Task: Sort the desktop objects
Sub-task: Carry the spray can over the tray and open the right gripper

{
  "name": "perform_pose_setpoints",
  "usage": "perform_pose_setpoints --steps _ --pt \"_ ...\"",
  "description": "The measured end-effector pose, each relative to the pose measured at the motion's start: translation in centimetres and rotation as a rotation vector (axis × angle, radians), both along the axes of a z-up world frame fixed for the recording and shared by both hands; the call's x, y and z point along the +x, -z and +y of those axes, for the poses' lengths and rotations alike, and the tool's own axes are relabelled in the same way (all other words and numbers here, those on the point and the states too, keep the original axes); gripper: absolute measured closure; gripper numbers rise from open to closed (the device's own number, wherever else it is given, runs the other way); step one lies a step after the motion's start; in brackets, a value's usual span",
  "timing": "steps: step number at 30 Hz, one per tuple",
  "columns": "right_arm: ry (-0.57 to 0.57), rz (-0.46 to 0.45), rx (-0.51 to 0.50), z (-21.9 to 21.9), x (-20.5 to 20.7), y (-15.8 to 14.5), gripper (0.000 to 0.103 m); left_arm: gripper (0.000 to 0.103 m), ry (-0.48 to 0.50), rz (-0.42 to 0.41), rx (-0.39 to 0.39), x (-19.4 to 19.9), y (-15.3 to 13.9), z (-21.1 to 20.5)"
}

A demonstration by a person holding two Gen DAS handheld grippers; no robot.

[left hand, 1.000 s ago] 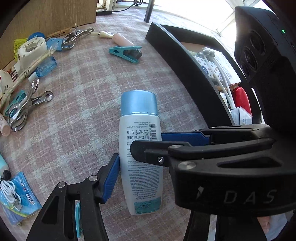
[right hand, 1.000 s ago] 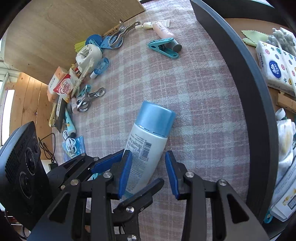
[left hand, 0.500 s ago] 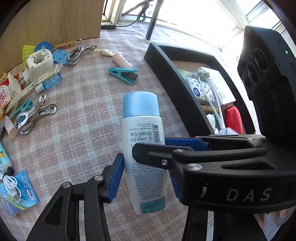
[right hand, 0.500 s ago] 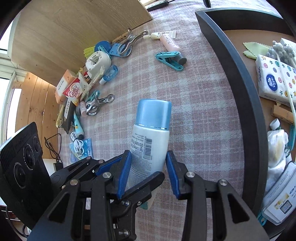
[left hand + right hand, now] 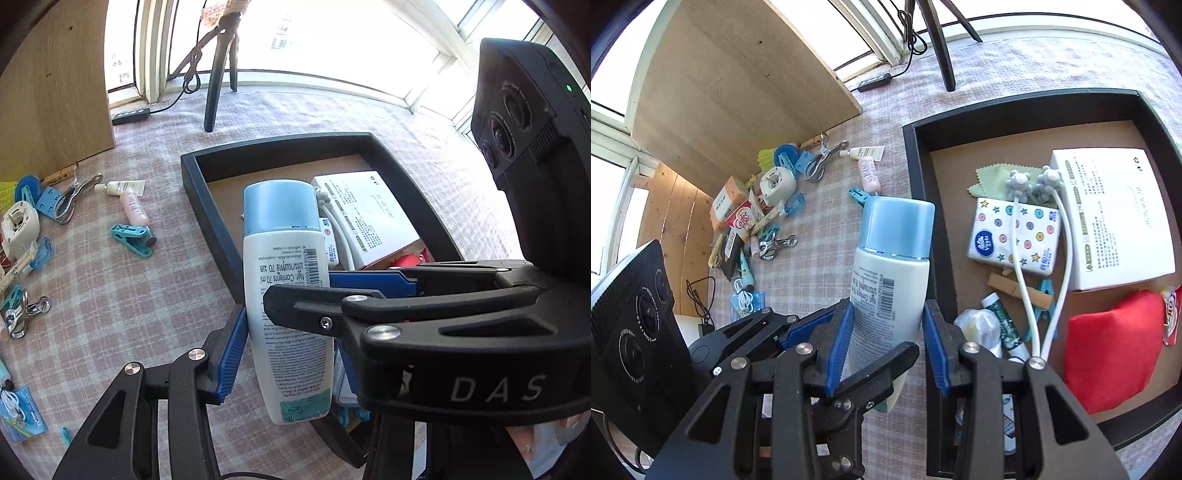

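Both tongs clamped on one white bottle [image 5: 288,295] with a blue cap [image 5: 895,225]: left tongs [image 5: 284,332] and right tongs [image 5: 886,343] each gripping its body with blue pads on either side. Bottle held off the checked bench [image 5: 110,288], cap over the near wall of the black tray [image 5: 919,155]. Inside the tray: white box [image 5: 1108,218], tissue pack [image 5: 1012,236], red pouch [image 5: 1112,347]. On the bench, left: teal clip [image 5: 133,240], pink tube [image 5: 133,208].

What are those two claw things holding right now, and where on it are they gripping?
Both the left gripper and the right gripper clamp one white bottle with a blue cap, pinching its lower body, well below the cap.
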State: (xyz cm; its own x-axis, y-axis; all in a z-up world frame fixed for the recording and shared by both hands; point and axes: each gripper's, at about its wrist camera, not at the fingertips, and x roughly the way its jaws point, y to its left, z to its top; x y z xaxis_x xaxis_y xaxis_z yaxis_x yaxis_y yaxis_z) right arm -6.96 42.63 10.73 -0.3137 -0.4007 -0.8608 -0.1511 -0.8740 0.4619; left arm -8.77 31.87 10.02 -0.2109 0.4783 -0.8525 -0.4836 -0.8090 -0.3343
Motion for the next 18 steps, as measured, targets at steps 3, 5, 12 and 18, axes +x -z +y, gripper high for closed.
perform_pose_setpoints --steps 3,5,12,18 --pt "0.004 -0.006 0.010 2.6 0.1 -0.1 0.065 0.058 0.000 0.002 0.002 -0.3 0.2 2.6" --pt "0.009 -0.013 0.010 4.3 0.1 0.1 0.065 0.058 -0.001 0.000 -0.002 -0.5 0.4 4.1" --pt "0.005 -0.039 0.016 7.8 -0.5 1.4 0.065 0.058 -0.010 -0.017 -0.026 -1.1 1.5 7.3" --pt "-0.008 -0.045 0.017 9.0 -0.9 1.9 0.065 0.059 -0.017 -0.013 -0.037 -1.3 1.7 8.4"
